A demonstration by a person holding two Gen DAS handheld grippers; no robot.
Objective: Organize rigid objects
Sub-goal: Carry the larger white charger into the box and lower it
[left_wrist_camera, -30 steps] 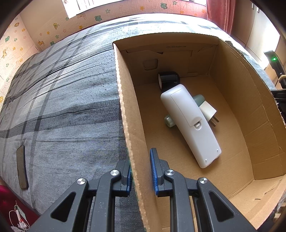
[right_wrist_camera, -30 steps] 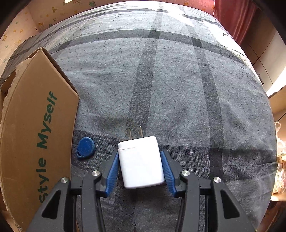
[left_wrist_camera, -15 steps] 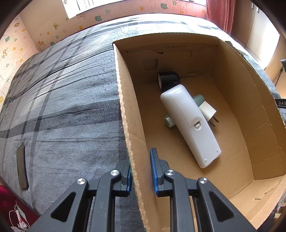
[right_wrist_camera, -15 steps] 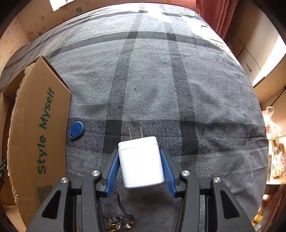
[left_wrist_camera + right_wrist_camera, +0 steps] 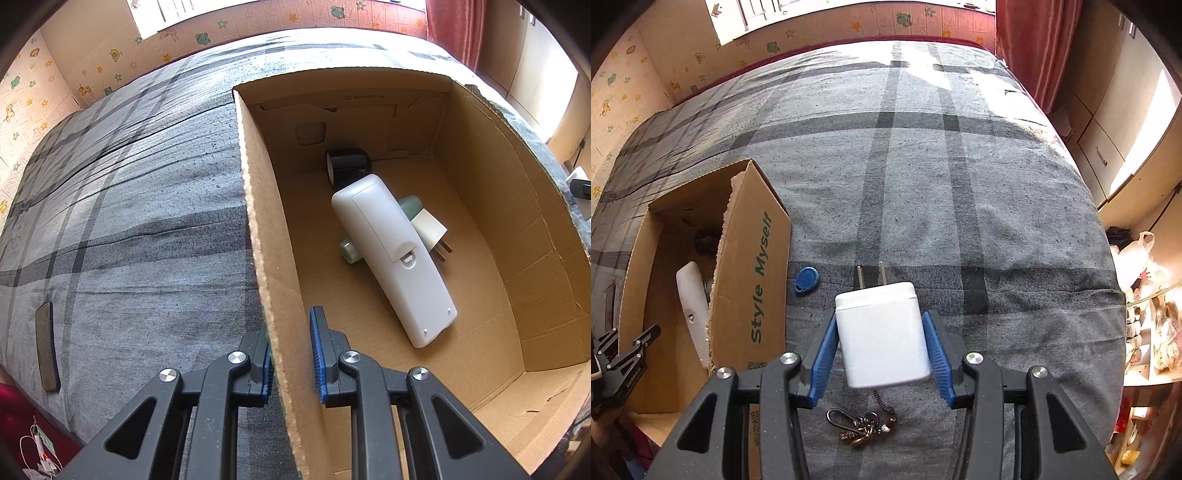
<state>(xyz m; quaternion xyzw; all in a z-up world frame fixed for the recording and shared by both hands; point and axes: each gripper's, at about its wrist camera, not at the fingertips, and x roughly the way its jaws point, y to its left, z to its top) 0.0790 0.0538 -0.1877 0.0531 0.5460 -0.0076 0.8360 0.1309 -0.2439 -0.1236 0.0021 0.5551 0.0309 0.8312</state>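
Note:
My right gripper (image 5: 882,341) is shut on a white plug adapter (image 5: 882,332), prongs pointing away, lifted above the grey plaid bed. To its left stands the open cardboard box (image 5: 753,266). My left gripper (image 5: 291,350) is shut on the box's left wall (image 5: 273,295), one pad on each side. Inside the box lie a white remote (image 5: 391,254), a black tape roll (image 5: 347,166), a pale green bottle (image 5: 349,253) and a second white plug (image 5: 430,229). My left gripper (image 5: 624,354) also shows at the far left of the right wrist view.
A blue key fob (image 5: 807,279) lies on the bed beside the box. A key bunch with a chain (image 5: 862,424) lies under my right gripper. A dark flat phone-like slab (image 5: 46,345) rests near the bed's left edge. Shelves and bags stand off the bed's right side.
My right gripper has risen with the white plug adapter, so more of the bed, the box's inside and the key bunch have come into view. The left gripper has stayed still.

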